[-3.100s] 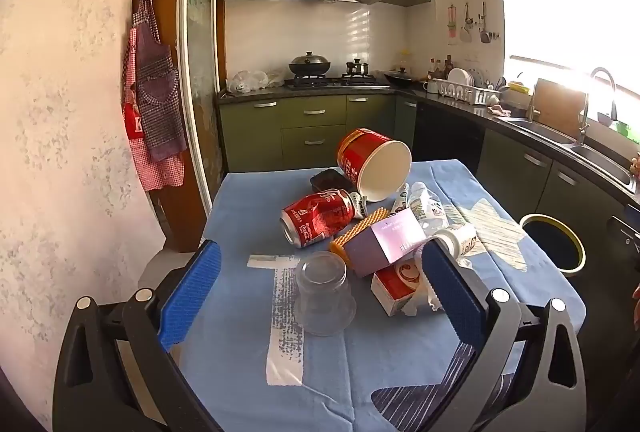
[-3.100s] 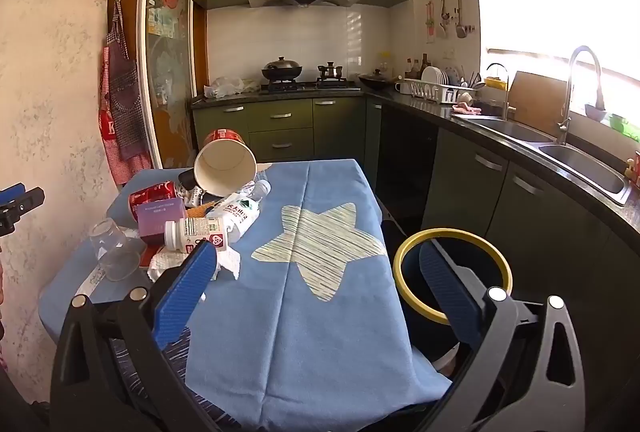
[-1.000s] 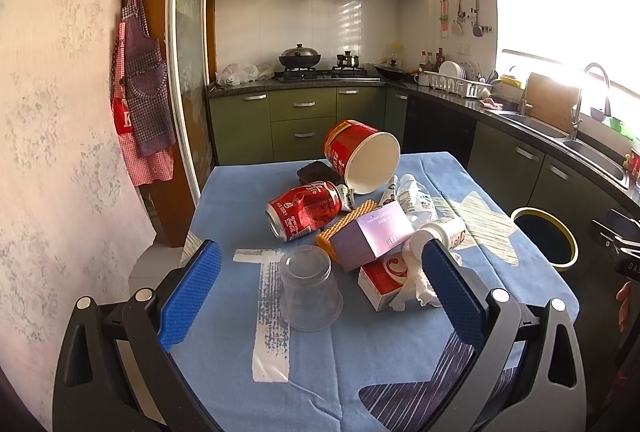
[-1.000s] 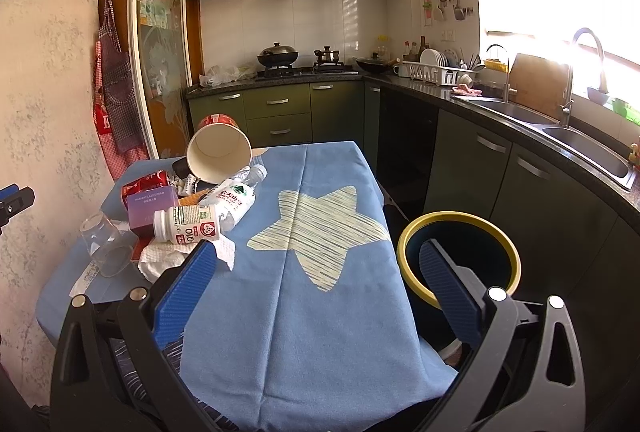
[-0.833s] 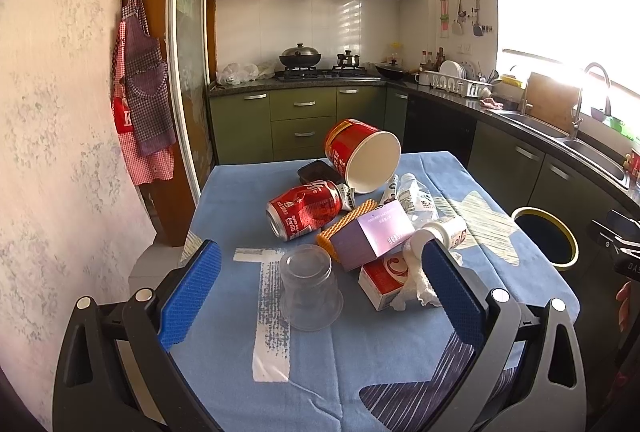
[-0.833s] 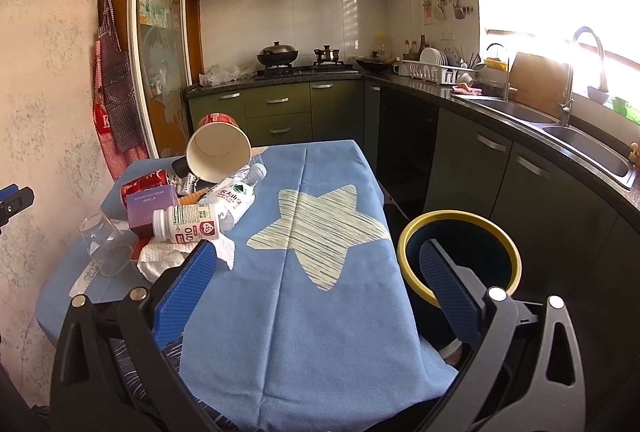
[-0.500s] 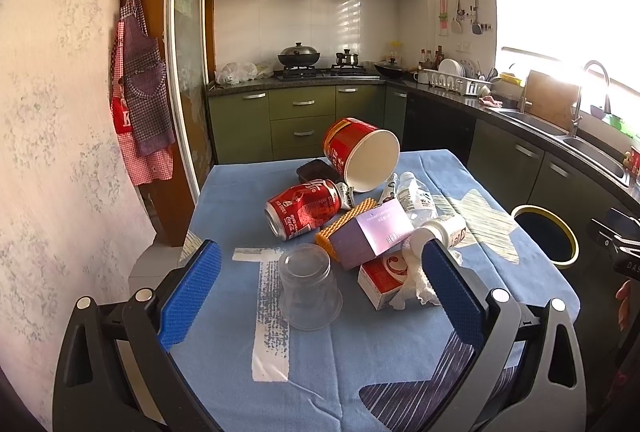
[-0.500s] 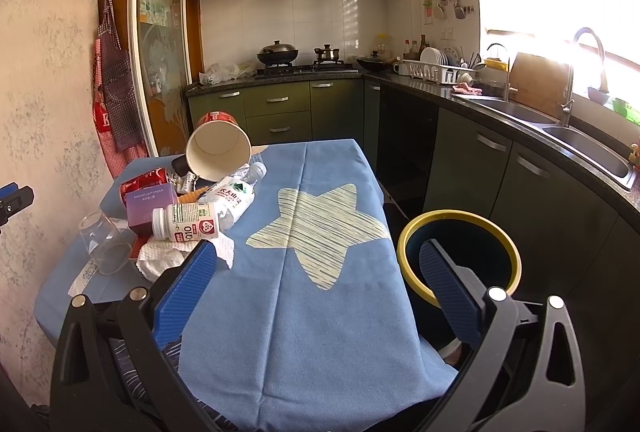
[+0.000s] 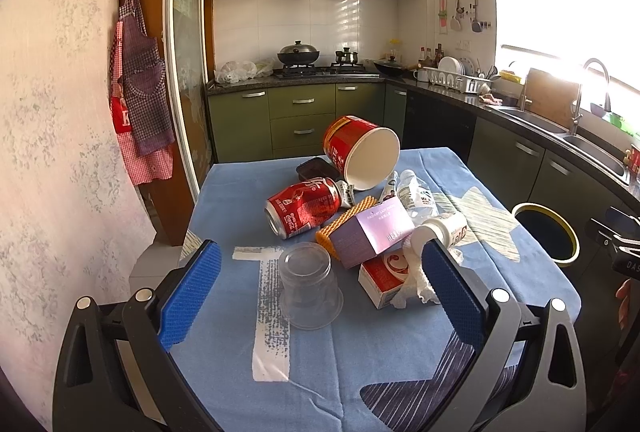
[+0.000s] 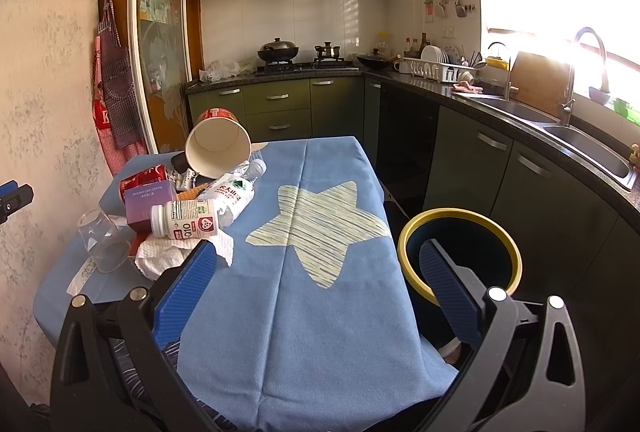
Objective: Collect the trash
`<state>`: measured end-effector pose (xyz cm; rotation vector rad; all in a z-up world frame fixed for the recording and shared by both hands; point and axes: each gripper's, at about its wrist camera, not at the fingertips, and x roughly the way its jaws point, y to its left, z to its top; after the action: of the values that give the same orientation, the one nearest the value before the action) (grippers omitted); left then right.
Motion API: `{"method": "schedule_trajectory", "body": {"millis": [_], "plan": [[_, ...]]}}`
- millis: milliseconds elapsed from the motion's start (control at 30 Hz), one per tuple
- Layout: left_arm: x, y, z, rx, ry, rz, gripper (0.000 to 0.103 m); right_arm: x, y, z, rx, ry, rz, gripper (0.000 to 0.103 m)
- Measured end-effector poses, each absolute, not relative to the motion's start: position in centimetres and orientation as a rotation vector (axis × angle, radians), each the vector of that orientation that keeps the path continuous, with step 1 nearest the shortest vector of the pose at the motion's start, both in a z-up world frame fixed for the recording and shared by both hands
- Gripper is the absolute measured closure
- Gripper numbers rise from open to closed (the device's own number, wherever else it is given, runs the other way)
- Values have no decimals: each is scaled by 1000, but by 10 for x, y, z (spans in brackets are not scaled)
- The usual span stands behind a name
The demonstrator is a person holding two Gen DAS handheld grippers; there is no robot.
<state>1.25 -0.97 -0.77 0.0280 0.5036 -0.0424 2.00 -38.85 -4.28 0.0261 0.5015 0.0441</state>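
Trash is heaped on a blue-clothed table (image 9: 224, 200): a red can (image 9: 303, 206) on its side, a tipped red paper bucket (image 9: 360, 151), a purple box (image 9: 372, 232), a white pill bottle (image 9: 442, 230), a crumpled tissue (image 9: 416, 280), a red-and-white carton (image 9: 382, 278) and an upturned clear plastic cup (image 9: 310, 284). My left gripper (image 9: 320, 280) hangs open just short of the cup, holding nothing. My right gripper (image 10: 320, 272) is open over the table's near end (image 10: 300, 332), empty. The heap (image 10: 188, 208) lies to its left, a yellow-rimmed black bin (image 10: 460, 252) to its right.
Green kitchen cabinets (image 9: 300, 112) with a stove stand behind the table. A dark counter with a sink (image 10: 592, 148) runs along the right. An apron (image 9: 140, 96) hangs on the left wall. The bin (image 9: 546, 232) stands on the floor beside the table's right edge.
Both views have shifted only slightly over the last second. Both grippers stay open and empty, and the trash has not moved.
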Motion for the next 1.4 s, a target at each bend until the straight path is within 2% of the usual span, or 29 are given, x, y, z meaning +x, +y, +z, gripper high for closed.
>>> {"method": "schedule_trajectory", "body": {"millis": [300, 500, 967, 1033, 1200, 1333, 1400], "plan": [[30, 3, -13, -48, 553, -60, 4, 29, -390, -45, 29, 520, 54, 6], [55, 5, -9, -4, 542, -51, 4, 65, -401, -43, 118, 581, 168, 6], [195, 32, -2, 35, 551, -66, 4, 212, -325, -24, -127, 556, 322, 7], [218, 36, -6, 26, 558, -71, 4, 237, -310, -27, -154, 556, 358, 9], [254, 43, -19, 16, 558, -68, 4, 298, -271, -42, -230, 585, 410, 23], [272, 49, -31, -8, 554, -54, 4, 336, -247, -57, -278, 613, 428, 28], [275, 55, -36, -34, 556, -58, 4, 354, -239, -65, -290, 639, 434, 36]]}}
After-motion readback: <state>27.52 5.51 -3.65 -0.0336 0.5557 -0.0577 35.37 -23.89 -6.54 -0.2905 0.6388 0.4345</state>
